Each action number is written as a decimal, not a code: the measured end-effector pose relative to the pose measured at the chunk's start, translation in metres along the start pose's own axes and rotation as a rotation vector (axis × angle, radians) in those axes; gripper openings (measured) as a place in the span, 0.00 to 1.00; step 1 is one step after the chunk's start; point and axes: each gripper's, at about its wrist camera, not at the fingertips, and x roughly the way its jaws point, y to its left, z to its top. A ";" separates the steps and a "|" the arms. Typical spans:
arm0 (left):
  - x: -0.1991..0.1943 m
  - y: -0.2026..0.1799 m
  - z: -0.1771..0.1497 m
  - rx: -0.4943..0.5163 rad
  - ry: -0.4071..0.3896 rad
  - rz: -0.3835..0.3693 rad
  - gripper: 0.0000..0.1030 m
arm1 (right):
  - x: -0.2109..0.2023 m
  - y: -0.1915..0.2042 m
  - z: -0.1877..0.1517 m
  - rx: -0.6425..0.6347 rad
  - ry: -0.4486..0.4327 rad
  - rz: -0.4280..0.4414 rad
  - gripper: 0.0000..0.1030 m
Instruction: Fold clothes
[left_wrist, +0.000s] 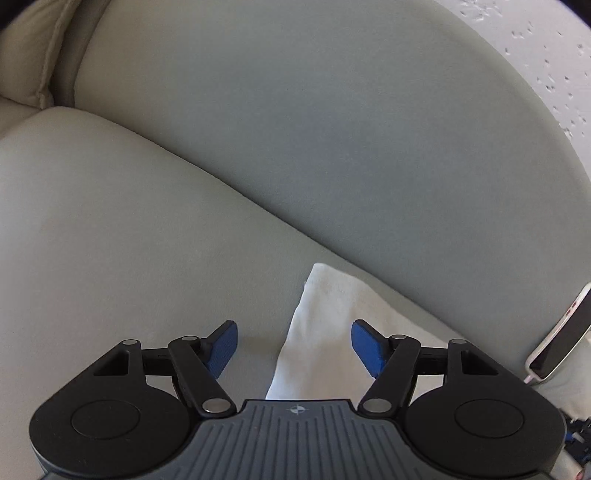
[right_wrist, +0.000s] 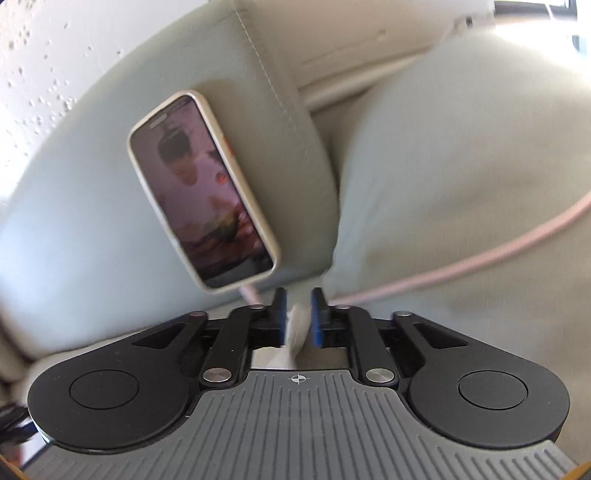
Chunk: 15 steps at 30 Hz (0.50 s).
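We see the left gripper with jaws apart above the white folded cloth garment, which lies on the pale grey-green sofa cushion. The right gripper stands narrowly parted around a white fabric fold; grip unclear. A cream-cased smartphone leans at 11 o'clock.

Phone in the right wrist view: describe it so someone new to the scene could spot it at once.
Start from the pale grey-green sofa that fills the view, then go to its upright cushion on the left. The phone leans against that cushion, screen lit and facing out, in a cream case, with a pink cable running from its lower end. It is the only dark, glossy, hard-edged thing among soft upholstery and white cloth.
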 end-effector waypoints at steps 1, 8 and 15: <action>0.006 0.000 0.003 -0.005 -0.001 -0.010 0.60 | -0.001 -0.006 -0.003 0.026 0.021 0.029 0.30; 0.023 -0.018 0.007 0.079 0.026 -0.120 0.29 | 0.018 -0.039 -0.008 0.212 0.113 0.121 0.28; 0.012 -0.036 -0.002 0.198 -0.031 -0.038 0.05 | 0.041 -0.019 -0.002 0.148 0.096 0.066 0.26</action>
